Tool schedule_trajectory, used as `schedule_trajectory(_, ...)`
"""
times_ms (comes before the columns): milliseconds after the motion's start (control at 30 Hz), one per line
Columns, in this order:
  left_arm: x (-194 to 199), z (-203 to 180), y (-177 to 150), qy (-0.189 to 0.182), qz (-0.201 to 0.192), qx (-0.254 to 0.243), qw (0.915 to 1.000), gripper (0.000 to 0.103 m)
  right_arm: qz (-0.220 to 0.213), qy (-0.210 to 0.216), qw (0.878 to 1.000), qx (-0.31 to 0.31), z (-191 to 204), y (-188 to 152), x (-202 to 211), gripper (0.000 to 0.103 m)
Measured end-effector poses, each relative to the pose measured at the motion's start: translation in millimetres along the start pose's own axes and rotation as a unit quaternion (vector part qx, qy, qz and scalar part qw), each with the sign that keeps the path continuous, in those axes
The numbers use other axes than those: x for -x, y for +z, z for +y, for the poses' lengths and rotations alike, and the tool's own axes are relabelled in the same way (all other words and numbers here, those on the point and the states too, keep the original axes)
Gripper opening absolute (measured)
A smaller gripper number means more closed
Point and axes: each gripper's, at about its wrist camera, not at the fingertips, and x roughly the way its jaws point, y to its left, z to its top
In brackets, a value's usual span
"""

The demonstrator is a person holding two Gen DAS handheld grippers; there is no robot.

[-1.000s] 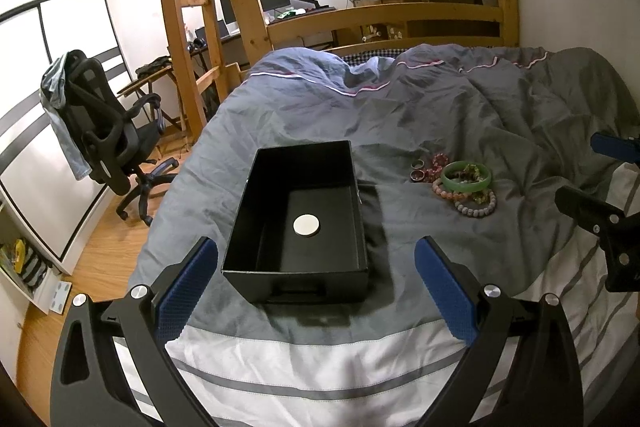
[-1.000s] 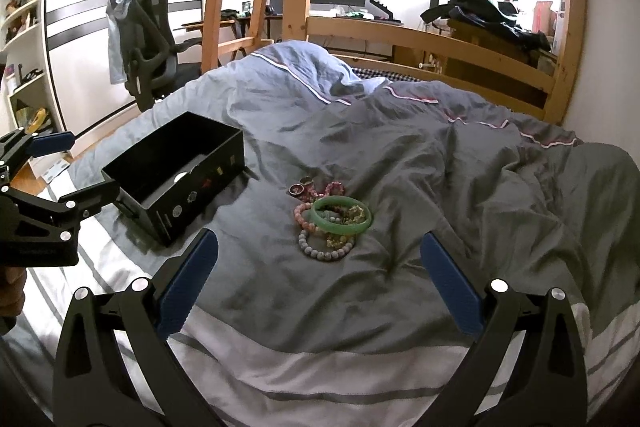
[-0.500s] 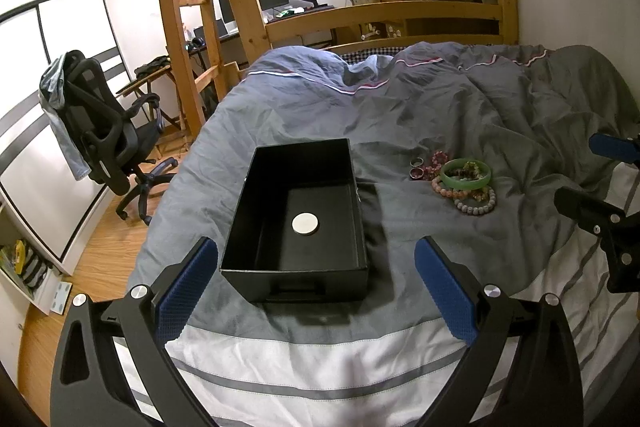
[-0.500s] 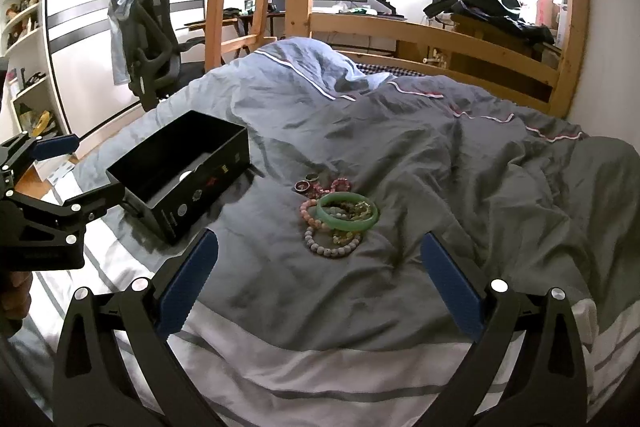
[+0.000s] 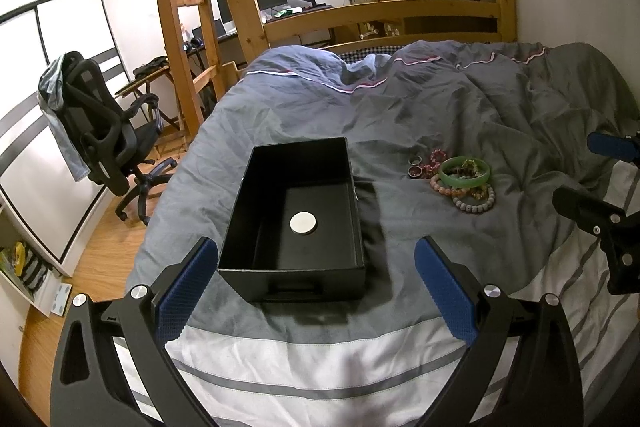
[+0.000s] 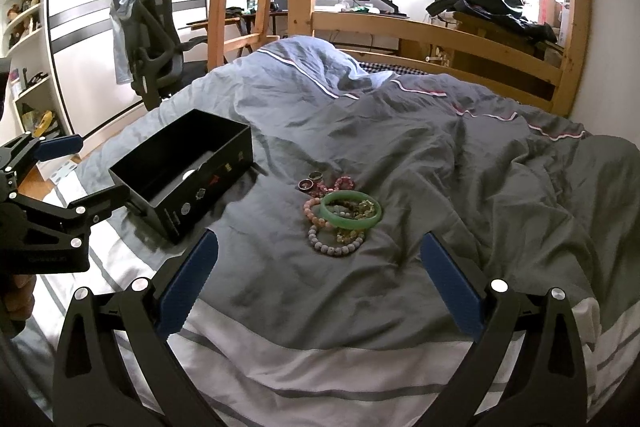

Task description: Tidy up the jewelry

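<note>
A black open box [image 5: 256,183] [image 6: 224,147] sits on the grey duvet with a round white disc [image 5: 303,223] on its floor. To its right lies a pile of jewelry: a green bangle [image 5: 464,171] [image 6: 351,215], pink and grey bead bracelets [image 6: 335,247], and two small rings [image 6: 311,180] [image 5: 415,165]. My left gripper [image 5: 316,283] is open just short of the box's near end. The right gripper [image 6: 318,281] hangs open in front of the jewelry pile, holding nothing.
The bed [image 6: 440,163] has a rumpled grey duvet and a striped white sheet at the near edge. A wooden bunk frame and ladder [image 5: 188,7] stand behind. An office chair [image 5: 100,131] is on the floor to the left, shelves further left.
The right gripper has crept forward, so the jewelry pile sits slightly closer and more central in its view. The left gripper has barely moved.
</note>
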Motion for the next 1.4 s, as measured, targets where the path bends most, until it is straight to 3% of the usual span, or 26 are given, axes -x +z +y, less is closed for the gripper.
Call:
schedule_trajectory(800, -7.2, -13.5, 2.0, -0.013, 0.008, -0.007, 0.9999, 0.097, 0.009, 0.002, 1.0, 0.0, 0.9, -2.0, -3.2, 0.1)
schedule_trajectory(1100, -29.6, -43.0, 7.3, -0.062, 0.011, -0.013, 0.9979, 0.097, 0.045, -0.028, 0.998, -0.016, -26.1, 6.4, -38.7, 0.1)
schedule_trajectory(1400, -55.7, -98.5, 0.9, -0.113, 0.017, -0.061, 0.9916, 0.097, 0.071, 0.007, 0.997, -0.012, -43.7, 19.4, -85.9, 0.095)
